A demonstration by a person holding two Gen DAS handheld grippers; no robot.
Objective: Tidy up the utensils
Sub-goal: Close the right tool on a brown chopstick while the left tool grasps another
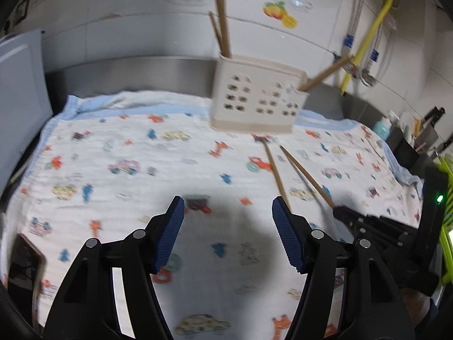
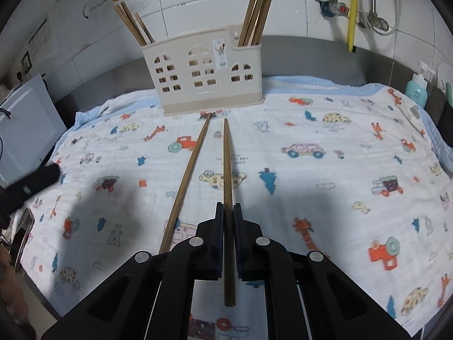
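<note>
**One chopstick clamped, one left on the cloth**

The held chopstick [image 2: 227,187] ran straight out from the right gripper [image 2: 228,212], whose jaws were closed tight on it, its far tip pointing toward the foot of the utensil holder [image 2: 209,85] and its butt end reaching back under the gripper body; a second chopstick [image 2: 188,175] lay just beside it on the patterned cloth [image 2: 325,187], its far tip close to the holder's base; the step in hand appeared to be the lifting of a single stick for filing; the next move, as a judgement, called for raising the stick, tipping it upright and lowering it into one of the holder's open compartments without knocking the sticks already standing there

The left gripper [image 1: 228,226] hovered over bare cloth with its jaws well apart and nothing between them, seemingly free to take the loose stick, which lay by its right finger [image 1: 286,232]

The holder, cream plastic with window cut-outs, stood at the back of the cloth; its left compartment held a few chopsticks [image 2: 133,22], its right compartment a fuller bundle [image 2: 257,8]; the middle one showed nothing rising above the rim
</note>
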